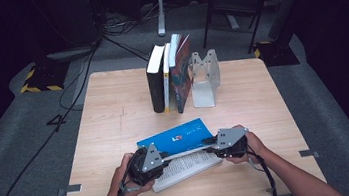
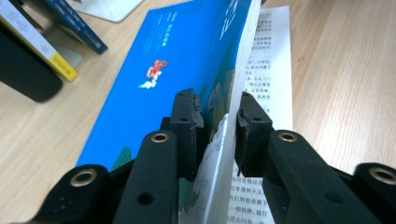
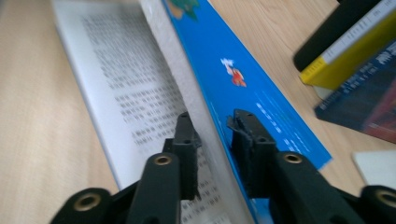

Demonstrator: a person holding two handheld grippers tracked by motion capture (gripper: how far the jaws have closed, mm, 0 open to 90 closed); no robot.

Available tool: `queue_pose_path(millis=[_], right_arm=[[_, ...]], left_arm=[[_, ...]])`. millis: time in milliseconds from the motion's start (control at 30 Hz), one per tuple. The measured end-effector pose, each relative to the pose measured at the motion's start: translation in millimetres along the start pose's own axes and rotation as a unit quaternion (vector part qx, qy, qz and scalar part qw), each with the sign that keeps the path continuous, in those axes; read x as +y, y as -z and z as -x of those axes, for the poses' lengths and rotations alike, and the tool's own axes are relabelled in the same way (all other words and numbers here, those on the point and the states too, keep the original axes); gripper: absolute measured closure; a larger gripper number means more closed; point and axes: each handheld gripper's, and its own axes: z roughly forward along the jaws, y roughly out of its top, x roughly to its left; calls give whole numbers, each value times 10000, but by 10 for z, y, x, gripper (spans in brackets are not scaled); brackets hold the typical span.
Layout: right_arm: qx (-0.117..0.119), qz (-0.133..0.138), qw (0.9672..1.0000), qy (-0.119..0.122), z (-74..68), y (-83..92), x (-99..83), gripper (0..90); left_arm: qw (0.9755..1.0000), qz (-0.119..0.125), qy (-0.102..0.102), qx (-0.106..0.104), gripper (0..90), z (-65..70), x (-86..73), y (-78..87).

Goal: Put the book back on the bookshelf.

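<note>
A blue-covered book (image 1: 175, 137) lies open on the wooden table (image 1: 113, 110) near its front edge. Its printed pages (image 1: 186, 166) lie flat toward the person, while the cover half stands raised. My left gripper (image 1: 167, 156) comes in from the left, and its jaws are shut on the raised half. In the left gripper view one pad (image 2: 189, 121) rests on the blue cover (image 2: 177, 51) and the other pad on the page side. My right gripper (image 1: 207, 143) holds the same raised half from the right, jaws (image 3: 212, 128) clamped over the cover (image 3: 243, 60) and its white page block.
Three upright books (image 1: 167, 76) stand at the table's back middle, leaning against a grey metal bookend (image 1: 205, 76). Beyond the table are cables, a chair and a stand on the dark floor. Bare wood lies left and right of the open book.
</note>
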Motion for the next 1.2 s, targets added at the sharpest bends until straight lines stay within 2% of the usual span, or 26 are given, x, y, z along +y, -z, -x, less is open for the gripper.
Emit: queue_pose_path(millis=[33, 100, 167, 200, 233, 267, 333, 367, 400, 433, 467, 533, 600, 633, 667, 733, 800, 867, 967, 1000, 1133, 1200], right_arm=[[26, 149, 9999, -59, 44, 8, -33, 555], [-125, 23, 9999, -7, 117, -9, -87, 484], [-82, 28, 10000, 22, 186, -23, -136, 528], [-90, 65, 9999, 13, 213, -40, -153, 581], [-42, 135, 9999, -6, 221, -54, -161, 636], [39, 239, 9997, 54, 209, -74, -157, 652], [93, 157, 9996, 233, 172, -109, -136, 691], [118, 153, 9994, 301, 153, -122, -132, 711], [118, 153, 9994, 301, 153, -122, -132, 711], [113, 175, 9994, 283, 137, -127, -132, 721], [122, 250, 9994, 200, 132, -123, -135, 729], [91, 242, 9995, 198, 114, -108, -111, 735], [36, 226, 9995, 205, 93, -97, -75, 741], [53, 220, 9995, 213, 85, -97, -67, 746], [62, 190, 9995, 259, 60, -95, -48, 753], [61, 190, 9994, 284, 37, -77, 2, 762], [43, 164, 9995, 278, 8, -69, 46, 768], [37, 109, 9994, 338, -35, -81, 65, 772], [33, 83, 9993, 368, -66, -85, 85, 777], [16, 65, 9993, 363, -71, -90, 92, 777], [-53, 64, 9996, 267, -88, -89, 101, 774], [-55, 52, 9997, 248, -112, -95, 91, 774]], left_arm=[[9999, 2, 57, -116, 749, -33, -73, -11], [9997, 90, 162, -164, 749, -73, -113, 9], [9992, 184, 278, -218, 748, -140, -152, 46], [9989, 233, 336, -247, 749, -168, -169, 55], [9983, 256, 410, -329, 747, -202, -198, 59], [9983, 223, 406, -349, 743, -215, -209, 57], [9989, 3, 400, -247, 695, -230, -206, 61], [9991, -69, 411, -80, 643, -221, -190, 76], [9991, -69, 411, -80, 608, -221, -190, 76], [9988, -47, 491, 0, 608, -203, -173, 94], [9986, -78, 518, 83, 565, -184, -147, 105], [9990, -112, 408, 124, 504, -116, -75, 135], [9991, -72, 381, 183, 482, -39, -9, 159], [9992, -50, 372, 114, 474, -1, 31, 159], [9993, -77, 345, 101, 473, 31, 61, 144], [9985, -273, 367, 303, 439, 87, 125, 70], [9974, -412, 439, 395, 421, 116, 166, -10], [9968, -513, 464, 412, 424, 143, 187, -81], [9960, -510, 556, 480, 431, 157, 209, -181], [9959, -497, 613, 435, 434, 165, 219, -197], [9958, -543, 513, 523, 402, 249, 272, -270], [9964, -425, 550, 482, 409, 260, 276, -285]])
